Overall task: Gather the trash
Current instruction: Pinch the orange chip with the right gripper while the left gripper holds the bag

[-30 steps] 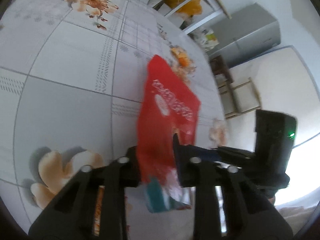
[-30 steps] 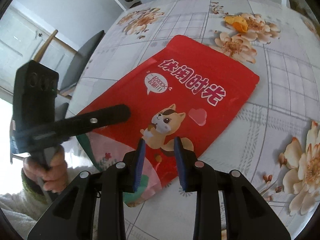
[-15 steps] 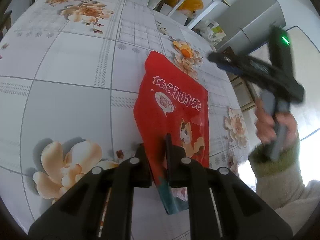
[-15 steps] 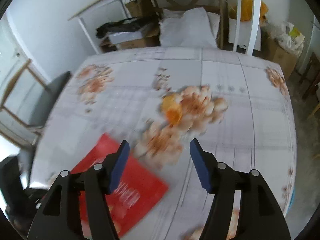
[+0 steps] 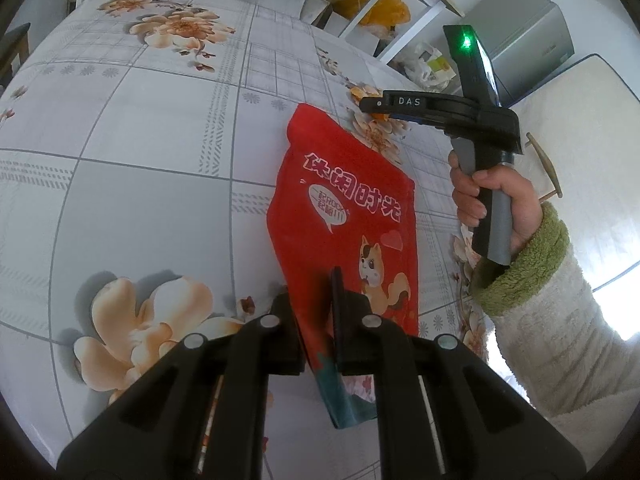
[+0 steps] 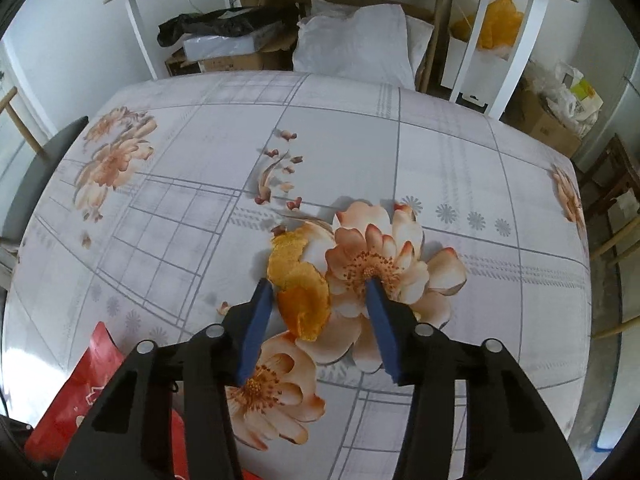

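A red snack bag (image 5: 352, 216) with a squirrel picture lies on the flowered tablecloth. My left gripper (image 5: 316, 280) is shut on the bag's near edge. The bag's corner also shows at the lower left of the right wrist view (image 6: 80, 396). An orange peel (image 6: 298, 284) lies on the cloth further along the table. My right gripper (image 6: 320, 288) is open, its blue pads on either side of the peel, just above it. The right gripper also shows in the left wrist view (image 5: 370, 104), held in a hand past the bag's far end.
The table (image 6: 460, 152) is covered by a white cloth with orange flowers. Behind it stand a white shelf frame (image 6: 516, 40), cardboard boxes (image 6: 232, 56) and a white sack (image 6: 356, 40). A dark chair (image 6: 36, 176) is at the left edge, wooden chairs at the right.
My right gripper left the red bag, swung to the orange peel and opened wide around it. My left gripper kept its hold on the bag's edge.
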The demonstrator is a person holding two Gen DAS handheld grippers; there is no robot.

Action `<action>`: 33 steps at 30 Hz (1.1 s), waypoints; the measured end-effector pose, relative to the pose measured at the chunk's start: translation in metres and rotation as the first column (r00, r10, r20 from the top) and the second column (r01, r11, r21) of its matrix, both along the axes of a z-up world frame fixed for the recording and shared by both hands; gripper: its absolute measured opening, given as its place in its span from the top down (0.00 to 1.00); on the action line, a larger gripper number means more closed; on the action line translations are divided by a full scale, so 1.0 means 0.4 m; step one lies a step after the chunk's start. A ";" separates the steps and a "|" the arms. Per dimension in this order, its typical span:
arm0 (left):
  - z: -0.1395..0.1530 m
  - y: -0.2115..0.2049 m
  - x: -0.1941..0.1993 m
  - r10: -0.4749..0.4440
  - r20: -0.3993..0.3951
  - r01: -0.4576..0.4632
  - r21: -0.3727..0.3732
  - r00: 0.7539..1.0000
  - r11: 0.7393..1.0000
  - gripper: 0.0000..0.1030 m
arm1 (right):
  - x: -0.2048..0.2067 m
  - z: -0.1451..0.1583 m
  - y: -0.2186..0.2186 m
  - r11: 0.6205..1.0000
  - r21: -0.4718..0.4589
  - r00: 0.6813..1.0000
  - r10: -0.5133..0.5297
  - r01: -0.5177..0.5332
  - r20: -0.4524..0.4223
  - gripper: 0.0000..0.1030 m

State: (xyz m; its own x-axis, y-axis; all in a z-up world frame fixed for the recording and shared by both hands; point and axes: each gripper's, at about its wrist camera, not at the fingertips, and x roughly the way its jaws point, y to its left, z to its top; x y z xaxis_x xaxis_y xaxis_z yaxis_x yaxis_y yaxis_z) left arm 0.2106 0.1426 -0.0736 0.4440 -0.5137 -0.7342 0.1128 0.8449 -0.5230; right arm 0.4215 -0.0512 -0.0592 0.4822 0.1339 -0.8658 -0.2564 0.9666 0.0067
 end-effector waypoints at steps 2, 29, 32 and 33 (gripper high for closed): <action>0.001 0.001 0.000 -0.001 0.003 0.001 -0.001 1.000 1.000 0.92 | -0.003 0.002 0.004 1.000 -0.002 1.000 0.003 -0.003 -0.001 0.69; 0.133 -0.013 -0.030 -0.010 0.186 0.036 -0.134 0.982 0.990 1.00 | -0.258 0.193 -0.213 0.958 0.250 0.988 -0.153 0.139 0.034 0.88; 0.156 -0.018 -0.038 -0.018 0.214 0.049 -0.141 0.977 0.989 1.00 | -0.294 0.208 -0.250 0.942 0.290 0.982 -0.187 0.168 0.039 0.88; 0.170 -0.023 -0.042 -0.024 0.227 0.057 -0.143 0.974 0.988 1.00 | -0.309 0.214 -0.263 0.938 0.297 0.979 -0.201 0.179 0.043 0.88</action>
